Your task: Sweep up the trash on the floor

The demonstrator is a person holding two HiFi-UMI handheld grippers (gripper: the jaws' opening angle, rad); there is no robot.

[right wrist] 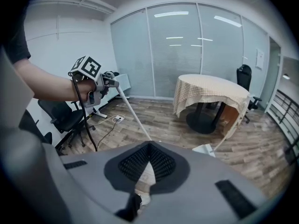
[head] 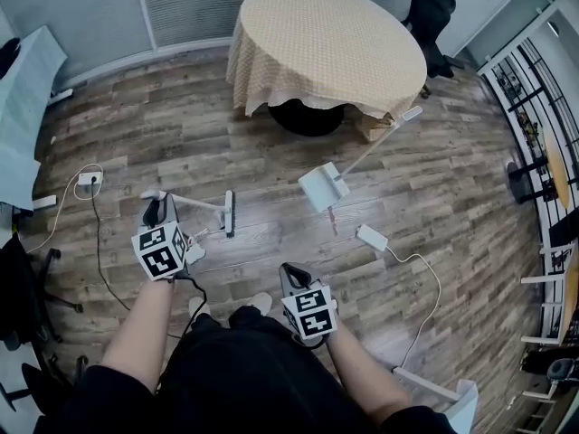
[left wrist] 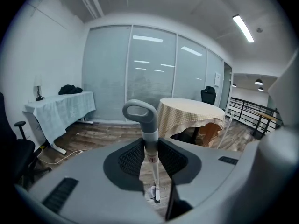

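A white broom lies low over the wood floor, its handle (head: 194, 202) running right to the dark brush head (head: 230, 213). My left gripper (head: 156, 210) is shut on the handle's grey looped end (left wrist: 139, 114), and the stick (left wrist: 153, 169) runs down between the jaws. A white dustpan (head: 322, 187) stands on the floor, its long handle (head: 373, 146) leaning against the round table. Small light scraps (head: 194, 240) lie by the broom. My right gripper (head: 292, 275) hovers near my knees, shut, with nothing in it. In the right gripper view the left gripper (right wrist: 103, 80) and dustpan (right wrist: 205, 149) show.
A round table with a checked cloth (head: 326, 43) stands ahead. A white power adapter (head: 372, 237) with its cable lies right of the dustpan. A wall plug and cord (head: 89, 180) lie at left, near office chairs (head: 27, 269). A railing (head: 543, 152) runs along the right.
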